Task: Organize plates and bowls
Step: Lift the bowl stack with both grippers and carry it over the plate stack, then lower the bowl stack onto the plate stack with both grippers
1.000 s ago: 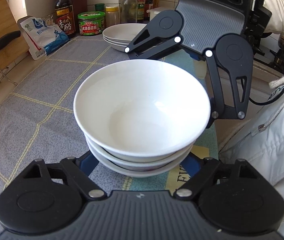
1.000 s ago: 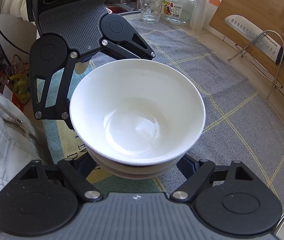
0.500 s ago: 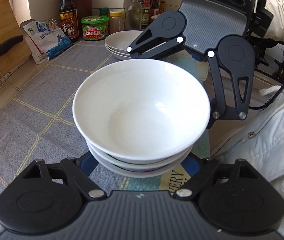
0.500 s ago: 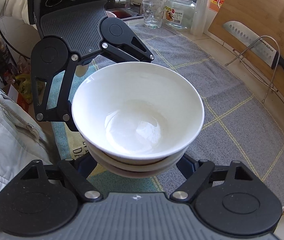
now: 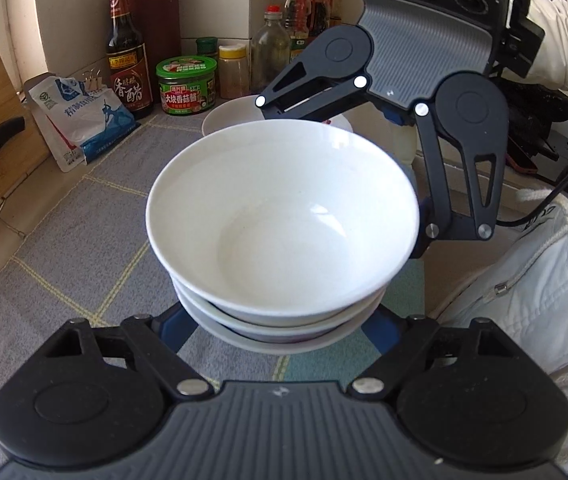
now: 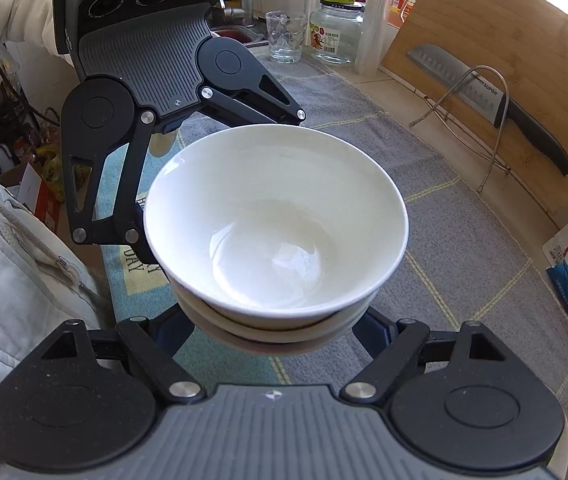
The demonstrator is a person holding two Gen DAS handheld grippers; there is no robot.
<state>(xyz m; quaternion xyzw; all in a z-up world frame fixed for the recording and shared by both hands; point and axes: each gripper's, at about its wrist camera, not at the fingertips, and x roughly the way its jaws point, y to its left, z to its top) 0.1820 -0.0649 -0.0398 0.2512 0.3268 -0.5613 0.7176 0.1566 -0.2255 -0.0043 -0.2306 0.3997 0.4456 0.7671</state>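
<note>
A stack of three white bowls (image 5: 284,220) hangs above the grey checked cloth (image 5: 83,220), carried between both grippers. My left gripper (image 5: 279,332) is shut on the stack's lower part, and its blue fingers (image 5: 171,328) show under the rim on both sides. From the opposite side my right gripper (image 6: 275,332) is likewise shut on the same stack (image 6: 275,220). Each gripper's body shows in the other's view, behind the bowls. All the fingertips are hidden by the bowls. A pile of white plates (image 5: 227,114) lies on the cloth just behind the stack.
Sauce bottles (image 5: 125,48), a green-lidded jar (image 5: 187,86) and a salt bag (image 5: 79,116) line the back wall. A knife (image 6: 492,100) rests on a wire rack against a wooden board (image 6: 524,60), beside a glass (image 6: 284,36) and a jar (image 6: 336,28). The person's white jacket (image 5: 524,280) stands alongside.
Both grippers have carried the bowl stack together across the cloth towards the plates and bottles, and slightly upward. The grip on the stack is the same.
</note>
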